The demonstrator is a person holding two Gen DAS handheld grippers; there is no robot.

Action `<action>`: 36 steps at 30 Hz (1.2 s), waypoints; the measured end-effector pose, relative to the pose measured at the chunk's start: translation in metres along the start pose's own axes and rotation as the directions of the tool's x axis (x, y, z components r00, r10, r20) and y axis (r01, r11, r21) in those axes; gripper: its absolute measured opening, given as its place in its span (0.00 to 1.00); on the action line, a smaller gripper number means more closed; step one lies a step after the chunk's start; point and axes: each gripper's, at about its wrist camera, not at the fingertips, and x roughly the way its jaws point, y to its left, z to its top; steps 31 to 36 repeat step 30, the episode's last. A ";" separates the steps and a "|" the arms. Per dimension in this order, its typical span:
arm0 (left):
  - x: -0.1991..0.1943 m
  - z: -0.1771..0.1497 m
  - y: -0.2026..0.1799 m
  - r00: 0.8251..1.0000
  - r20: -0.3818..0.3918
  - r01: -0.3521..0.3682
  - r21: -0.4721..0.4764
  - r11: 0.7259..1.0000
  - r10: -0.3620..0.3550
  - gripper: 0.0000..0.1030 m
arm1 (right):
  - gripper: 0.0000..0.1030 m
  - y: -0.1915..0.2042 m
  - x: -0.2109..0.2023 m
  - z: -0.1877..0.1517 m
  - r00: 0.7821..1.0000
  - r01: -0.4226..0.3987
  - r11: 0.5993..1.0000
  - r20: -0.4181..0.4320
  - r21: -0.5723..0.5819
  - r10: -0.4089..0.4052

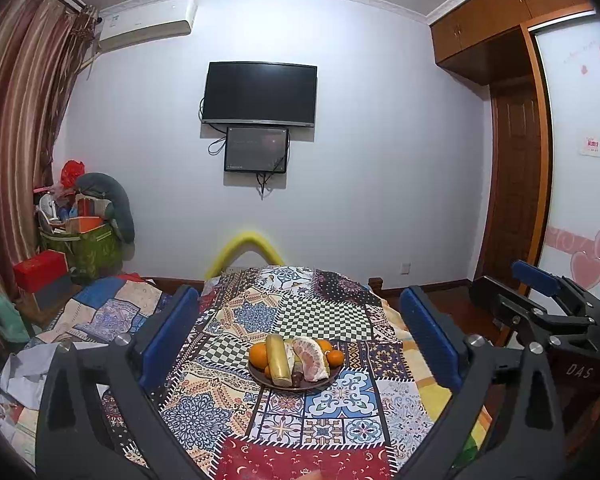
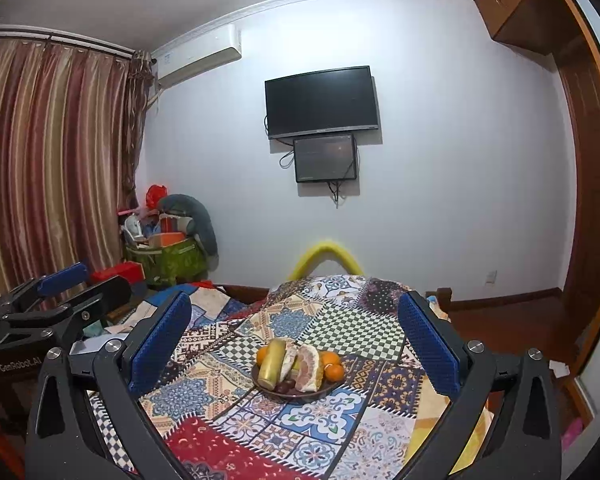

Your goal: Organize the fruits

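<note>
A dark brown plate [image 1: 260,378] of fruit sits on the patchwork tablecloth [image 1: 324,320]. On it lie a yellow-green cylinder-shaped piece [image 1: 279,360], a peeled pomelo segment [image 1: 310,358], oranges [image 1: 258,354] and small dark fruits [image 1: 297,378]. The plate [image 2: 260,382] shows in the right wrist view too, with the pomelo [image 2: 310,368] and oranges [image 2: 332,366]. My left gripper [image 1: 300,336] is open and empty, held back from the plate. My right gripper [image 2: 296,344] is open and empty, also short of the plate. The right gripper also appears at the right edge of the left wrist view [image 1: 540,304].
A yellow chair back [image 1: 246,248] stands at the table's far end. A second patchwork surface [image 1: 100,312] with papers lies left. A green bag of clutter [image 1: 84,240] and red box [image 1: 40,274] sit by the curtain. A wooden wardrobe [image 1: 512,184] stands right.
</note>
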 end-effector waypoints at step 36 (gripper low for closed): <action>0.004 -0.003 -0.001 0.999 -0.015 0.028 0.001 1.000 -0.028 0.99 | 1.00 0.000 -0.003 0.002 1.000 0.010 1.000 0.002 -0.003 -0.010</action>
